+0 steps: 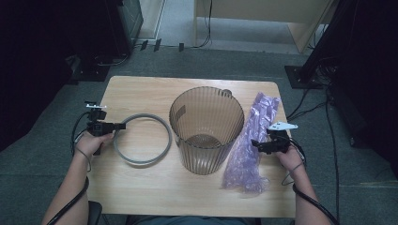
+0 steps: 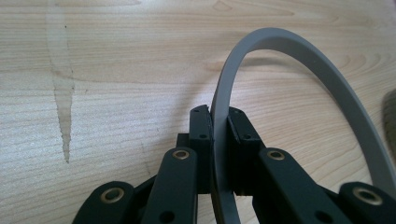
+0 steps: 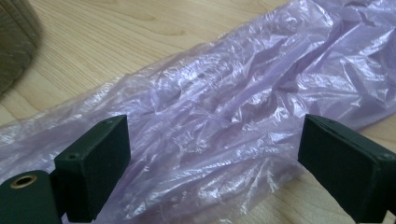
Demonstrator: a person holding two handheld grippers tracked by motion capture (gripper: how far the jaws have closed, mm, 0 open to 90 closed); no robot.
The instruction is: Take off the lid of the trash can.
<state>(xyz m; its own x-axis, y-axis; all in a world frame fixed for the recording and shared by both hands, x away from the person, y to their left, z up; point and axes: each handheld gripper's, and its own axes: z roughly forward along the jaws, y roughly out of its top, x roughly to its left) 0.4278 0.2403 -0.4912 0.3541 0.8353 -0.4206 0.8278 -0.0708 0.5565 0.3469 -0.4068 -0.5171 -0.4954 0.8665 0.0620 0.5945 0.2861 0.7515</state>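
Note:
A grey ring [image 1: 142,139] lies on the wooden table [image 1: 141,89], left of a ribbed, translucent brown bin [image 1: 206,129] that stands upright in the middle. My left gripper [image 1: 119,126] is shut on the ring's left rim; in the left gripper view the grey band [image 2: 299,56] runs up between the two black pads [image 2: 201,128]. A crumpled purple plastic bag [image 1: 251,140] lies stretched out to the right of the bin. My right gripper [image 1: 256,144] hovers at the bag's right edge, jaws wide open, with the bag [image 3: 224,116] spread between and beyond them.
The bin [image 3: 16,42] shows as a brown blur at the upper left of the right gripper view. Around the table is grey carpet with cables [image 1: 309,105] and dark equipment stands [image 1: 300,75]. Bare tabletop lies along the near edge.

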